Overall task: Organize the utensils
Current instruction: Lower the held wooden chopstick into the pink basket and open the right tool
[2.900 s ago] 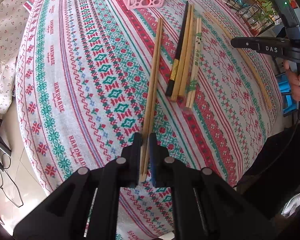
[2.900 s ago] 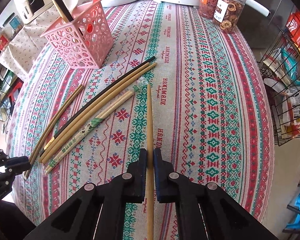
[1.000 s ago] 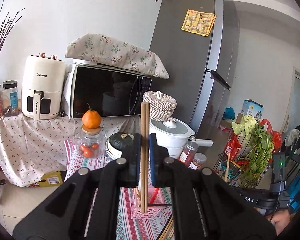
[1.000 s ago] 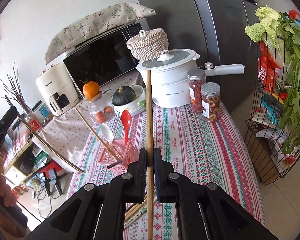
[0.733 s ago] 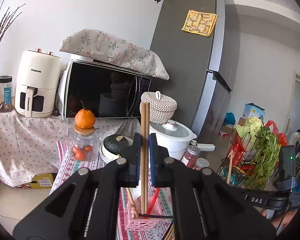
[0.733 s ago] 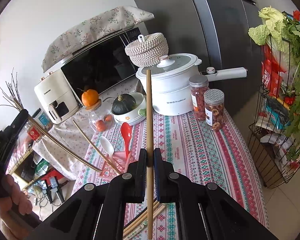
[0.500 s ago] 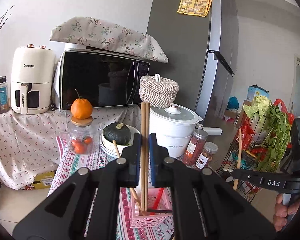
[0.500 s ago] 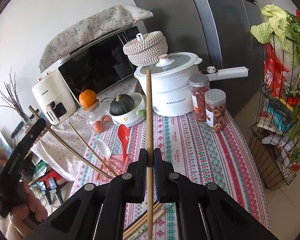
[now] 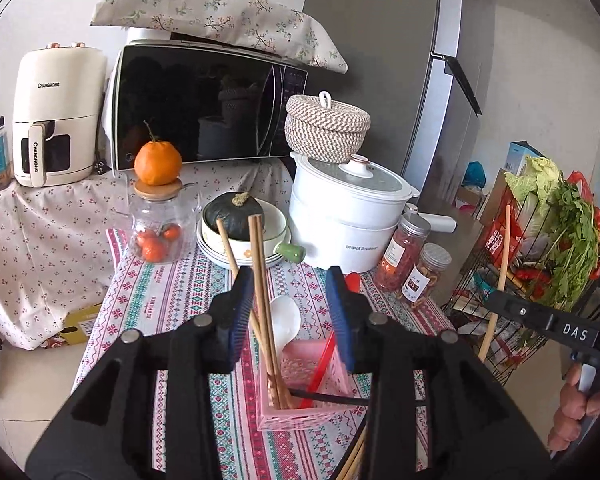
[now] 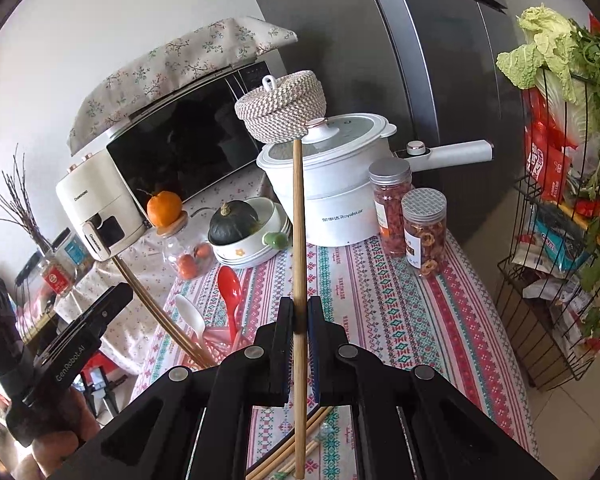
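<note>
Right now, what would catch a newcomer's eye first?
The left gripper, jaws just opened, with wooden chopsticks standing between them in the pink basket. The right gripper clamps a single upright chopstick. Behind sits a white pot.

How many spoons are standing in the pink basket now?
2: a white spoon and a red spoon, both upright in the pink basket, beside the wooden chopsticks. Smaller ones may be hidden inside.

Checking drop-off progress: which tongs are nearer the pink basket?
Left. The left tongs stand open directly over the pink basket; the right tongs grip a chopstick off to its side.
</note>
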{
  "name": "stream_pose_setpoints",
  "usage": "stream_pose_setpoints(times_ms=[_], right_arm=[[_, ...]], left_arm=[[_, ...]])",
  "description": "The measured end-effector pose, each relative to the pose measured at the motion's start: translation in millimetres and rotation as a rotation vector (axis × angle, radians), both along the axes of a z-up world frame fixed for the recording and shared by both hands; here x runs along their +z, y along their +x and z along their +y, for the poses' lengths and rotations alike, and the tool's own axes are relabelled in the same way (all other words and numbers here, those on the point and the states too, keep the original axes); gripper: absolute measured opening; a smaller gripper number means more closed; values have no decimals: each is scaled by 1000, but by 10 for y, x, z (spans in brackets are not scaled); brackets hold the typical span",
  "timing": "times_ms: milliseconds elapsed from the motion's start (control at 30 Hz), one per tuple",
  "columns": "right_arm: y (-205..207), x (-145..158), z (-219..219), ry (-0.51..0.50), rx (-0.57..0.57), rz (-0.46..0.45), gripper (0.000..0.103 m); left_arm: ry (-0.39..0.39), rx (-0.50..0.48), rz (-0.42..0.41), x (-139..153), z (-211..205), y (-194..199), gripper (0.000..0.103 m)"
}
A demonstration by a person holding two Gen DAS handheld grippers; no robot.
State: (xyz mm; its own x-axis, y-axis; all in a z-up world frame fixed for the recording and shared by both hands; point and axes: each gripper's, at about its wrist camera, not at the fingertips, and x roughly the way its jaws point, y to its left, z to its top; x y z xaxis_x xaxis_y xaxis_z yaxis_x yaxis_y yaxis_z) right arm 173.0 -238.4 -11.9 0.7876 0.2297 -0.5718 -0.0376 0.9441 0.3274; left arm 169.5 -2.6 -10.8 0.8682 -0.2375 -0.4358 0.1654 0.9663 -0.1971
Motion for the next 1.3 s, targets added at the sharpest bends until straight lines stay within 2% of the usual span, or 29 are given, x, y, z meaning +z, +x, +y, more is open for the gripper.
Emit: stream_pose_setpoints(times_ms=[200,333,567,700,800,933,1067,1167,1233,1300], right_arm=[[-26,101,-20,38,-21,-50,7],[-105,217,-26,25,-44,-76,7],[-176,-59,-7,81,-84,36,7],[-295,-212,115,95,-137,67,7],[-501,-65,181,81,-181,-14,7],[-735,369,286,56,-206,-166,7],[-854,733,497,35,-244,-318,7],[-745,792,781,3,-261,-389,7],[-577,740,981,-30,-258,-405,7],[-417,642,1128,-63,-265,-415,7]], left_arm=[[-21,10,35,103,55,-88,47],[-5,15,75,158,148,-225,49],[54,21,202,13,355,-478,54],[29,32,245,-181,528,-560,54],[26,42,278,-276,651,-548,54],[9,49,293,-299,805,-533,54],[86,76,257,-311,871,-506,54],[84,85,276,-356,930,-487,54],[65,94,306,-388,971,-481,55],[53,100,334,-418,1004,-480,63]])
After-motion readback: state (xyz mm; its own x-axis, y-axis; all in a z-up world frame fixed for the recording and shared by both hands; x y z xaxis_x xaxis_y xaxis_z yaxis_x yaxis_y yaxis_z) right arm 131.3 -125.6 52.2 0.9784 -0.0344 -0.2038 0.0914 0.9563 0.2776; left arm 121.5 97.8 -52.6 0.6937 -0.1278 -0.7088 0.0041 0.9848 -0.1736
